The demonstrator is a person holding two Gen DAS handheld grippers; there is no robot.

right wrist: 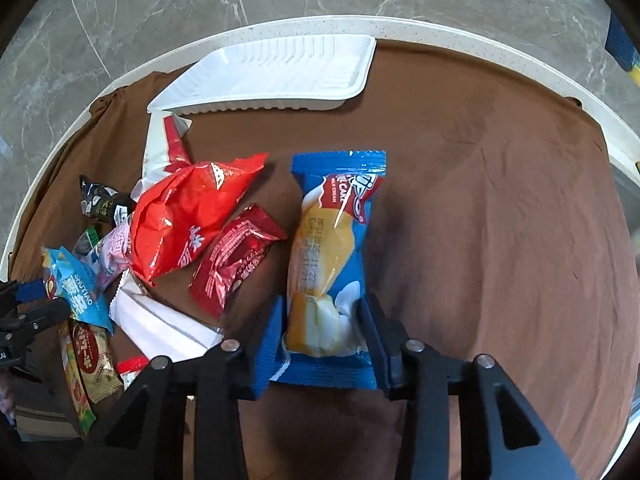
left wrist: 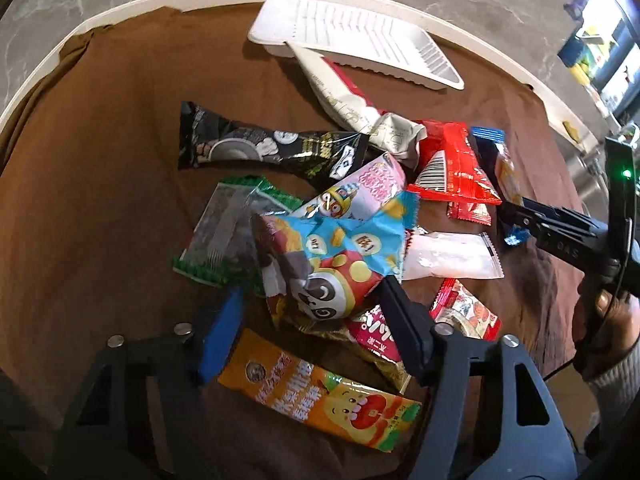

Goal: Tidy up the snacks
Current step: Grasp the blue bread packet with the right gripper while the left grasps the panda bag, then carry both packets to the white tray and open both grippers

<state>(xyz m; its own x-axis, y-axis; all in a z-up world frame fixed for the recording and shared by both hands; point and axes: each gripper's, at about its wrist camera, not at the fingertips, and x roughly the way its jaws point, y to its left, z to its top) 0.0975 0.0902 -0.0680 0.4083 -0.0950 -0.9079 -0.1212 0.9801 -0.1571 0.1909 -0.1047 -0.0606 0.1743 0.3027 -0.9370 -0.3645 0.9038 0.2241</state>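
Note:
A pile of snack packets lies on a brown cloth. My left gripper (left wrist: pixel 312 300) is shut on a light blue packet with a panda cartoon (left wrist: pixel 332 264), which also shows at the left of the right wrist view (right wrist: pixel 74 284). My right gripper (right wrist: pixel 324 320) is shut on a blue cake packet (right wrist: pixel 332 256), seen at the right of the left wrist view (left wrist: pixel 504 172). A white ribbed tray (right wrist: pixel 280 76) lies empty at the far edge of the table, also in the left wrist view (left wrist: pixel 352 40).
In the pile are a black packet (left wrist: pixel 264 148), a red packet (right wrist: pixel 188 212), a dark red packet (right wrist: pixel 236 260), a white packet (left wrist: pixel 452 256), an orange packet (left wrist: pixel 320 392) and a green-edged packet (left wrist: pixel 228 232). The white table rim (right wrist: pixel 480 44) curves behind.

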